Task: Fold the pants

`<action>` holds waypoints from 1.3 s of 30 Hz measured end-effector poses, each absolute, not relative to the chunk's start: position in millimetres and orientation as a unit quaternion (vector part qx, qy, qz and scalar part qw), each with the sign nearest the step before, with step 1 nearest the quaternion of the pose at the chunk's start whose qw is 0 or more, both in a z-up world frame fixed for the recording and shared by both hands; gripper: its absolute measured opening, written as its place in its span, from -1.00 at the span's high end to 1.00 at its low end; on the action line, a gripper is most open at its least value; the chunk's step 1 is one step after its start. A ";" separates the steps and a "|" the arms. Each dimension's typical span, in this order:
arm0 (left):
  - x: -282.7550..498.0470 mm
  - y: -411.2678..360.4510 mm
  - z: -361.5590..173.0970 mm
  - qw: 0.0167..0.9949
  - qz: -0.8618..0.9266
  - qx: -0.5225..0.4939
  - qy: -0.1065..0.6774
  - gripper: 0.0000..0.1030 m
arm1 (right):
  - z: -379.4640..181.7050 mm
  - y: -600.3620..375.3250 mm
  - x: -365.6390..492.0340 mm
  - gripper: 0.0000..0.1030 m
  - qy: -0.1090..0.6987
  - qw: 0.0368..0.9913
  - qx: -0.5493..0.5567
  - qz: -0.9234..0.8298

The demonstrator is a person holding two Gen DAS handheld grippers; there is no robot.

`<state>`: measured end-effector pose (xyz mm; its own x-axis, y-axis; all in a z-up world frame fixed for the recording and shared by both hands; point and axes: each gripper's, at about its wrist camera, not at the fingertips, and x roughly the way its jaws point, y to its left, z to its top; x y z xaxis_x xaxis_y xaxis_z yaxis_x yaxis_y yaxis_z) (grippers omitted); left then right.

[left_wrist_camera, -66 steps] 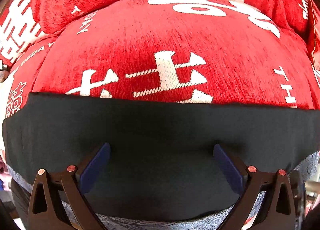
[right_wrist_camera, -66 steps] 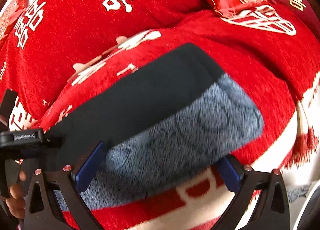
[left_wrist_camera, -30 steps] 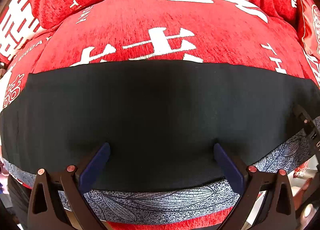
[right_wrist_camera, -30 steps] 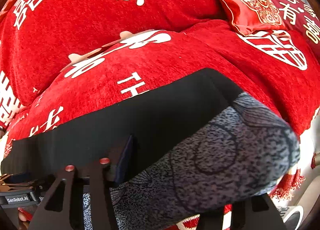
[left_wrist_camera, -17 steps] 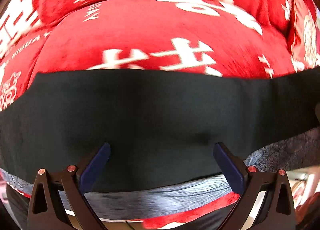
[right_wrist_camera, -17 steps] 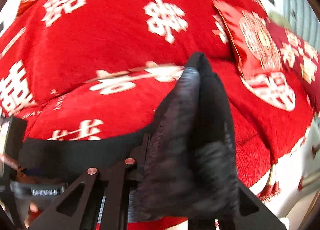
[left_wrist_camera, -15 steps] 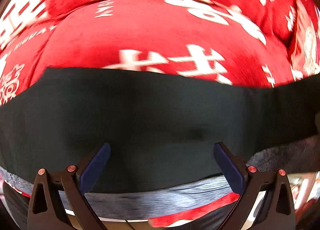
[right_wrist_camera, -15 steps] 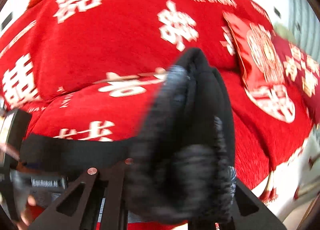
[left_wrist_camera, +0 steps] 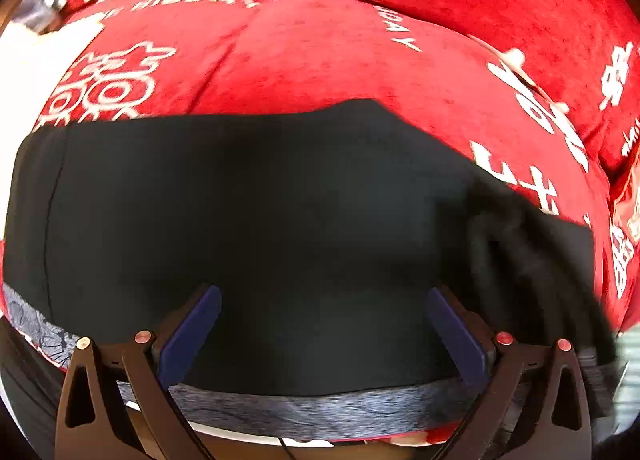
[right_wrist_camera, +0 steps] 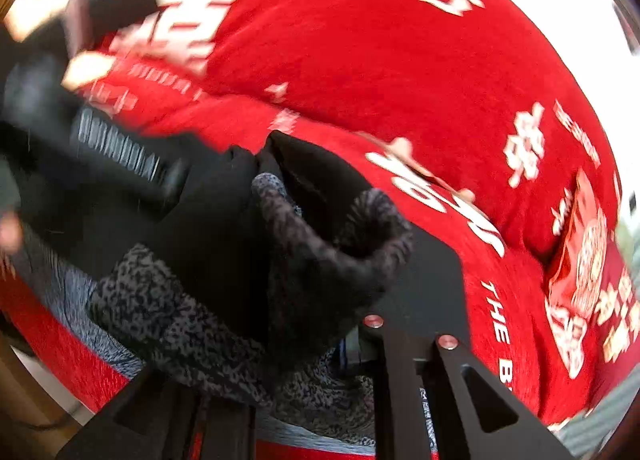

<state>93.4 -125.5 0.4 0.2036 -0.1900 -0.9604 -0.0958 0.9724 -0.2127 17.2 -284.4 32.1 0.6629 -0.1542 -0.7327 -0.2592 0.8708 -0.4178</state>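
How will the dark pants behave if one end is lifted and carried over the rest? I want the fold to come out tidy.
Probably very floppy: the end pinched in the right gripper bunches and curls instead of holding flat. The pants likely drape to whatever lies under them, since they follow the rounded red cover. They may cling rather than slide on that nubby cover.

pants (left_wrist_camera: 300, 220) are matt black cloth with a fuzzy speckled grey lining, blanket (left_wrist_camera: 320, 60) looks like nubby red chenille, gripper pads (left_wrist_camera: 188, 330) probably rubbery.
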 end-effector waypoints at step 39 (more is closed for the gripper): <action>62.4 -199.4 5.8 0.778 -0.076 0.011 0.623 -1.00 | 36.9 -422.3 14.4 -0.30 0.523 0.849 0.047 0.058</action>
<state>62.4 -199.4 5.8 0.2118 -0.1044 -0.9717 0.1325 0.9882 -0.0773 14.4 -422.3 36.9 0.4463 0.1472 -0.8827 -0.0486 0.9889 0.1403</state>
